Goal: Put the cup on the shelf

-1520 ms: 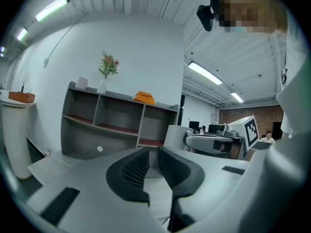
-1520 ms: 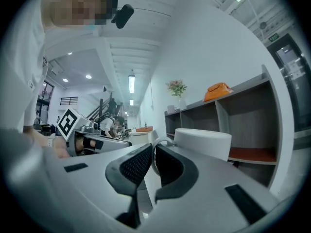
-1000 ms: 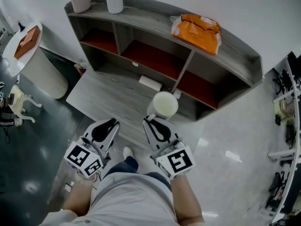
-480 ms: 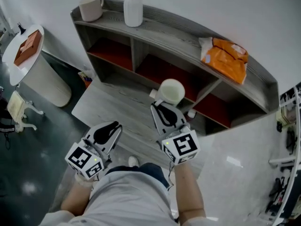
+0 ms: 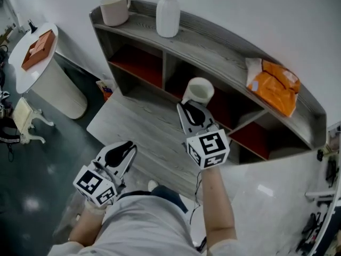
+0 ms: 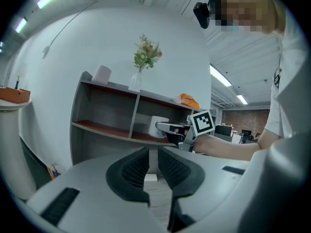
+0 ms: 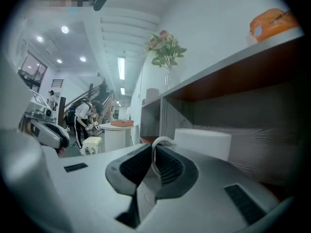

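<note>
A white cup [image 5: 199,91] hangs in the air in front of the grey shelf [image 5: 224,49], level with its red-floored middle compartment. My right gripper [image 5: 193,112] is shut on the cup's handle [image 7: 157,143]. In the right gripper view the cup's body [image 7: 202,142] shows just past the jaws. The left gripper view shows the same cup [image 6: 156,125] and the right gripper's marker cube [image 6: 202,123] before the shelf. My left gripper [image 5: 120,152] stays low near the person's body, its jaws together with nothing in them [image 6: 152,160].
On the shelf's top stand another cup [image 5: 114,8], a white vase [image 5: 168,16] with flowers and an orange bag [image 5: 274,84]. A grey wooden platform [image 5: 138,127] lies before the shelf. A round white table [image 5: 40,63] with a brown box stands at the left.
My right gripper has carried the cup forward and up, from over the platform to the shelf's middle compartment. The left gripper has hardly moved.
</note>
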Motion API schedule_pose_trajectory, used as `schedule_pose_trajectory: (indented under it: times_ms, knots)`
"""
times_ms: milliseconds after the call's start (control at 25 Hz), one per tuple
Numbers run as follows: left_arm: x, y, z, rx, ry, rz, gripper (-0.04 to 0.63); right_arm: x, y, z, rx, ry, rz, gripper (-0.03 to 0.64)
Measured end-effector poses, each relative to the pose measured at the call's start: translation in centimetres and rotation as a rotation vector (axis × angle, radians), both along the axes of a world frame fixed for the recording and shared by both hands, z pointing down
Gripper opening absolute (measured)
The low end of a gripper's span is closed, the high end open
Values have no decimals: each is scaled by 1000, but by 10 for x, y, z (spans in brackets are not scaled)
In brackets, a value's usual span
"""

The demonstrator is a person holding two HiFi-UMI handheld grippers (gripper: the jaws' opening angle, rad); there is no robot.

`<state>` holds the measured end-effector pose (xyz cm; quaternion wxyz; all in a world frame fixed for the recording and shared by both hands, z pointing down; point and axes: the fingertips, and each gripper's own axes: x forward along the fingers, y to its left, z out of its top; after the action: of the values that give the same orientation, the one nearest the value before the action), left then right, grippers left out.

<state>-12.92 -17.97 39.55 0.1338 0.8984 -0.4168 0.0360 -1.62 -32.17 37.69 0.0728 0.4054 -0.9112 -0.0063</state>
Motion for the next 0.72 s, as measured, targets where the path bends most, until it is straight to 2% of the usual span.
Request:
schedule_pose_trajectory:
  times_ms: [360,720]
  knots:
    - [-18,-11,14,-36,-14,-66,43,-9,-43,22,-50,23,-11,37]
    - [-22,-16,24,-60,-16,-100,43,-19,-61,33,-64,67,-3,37]
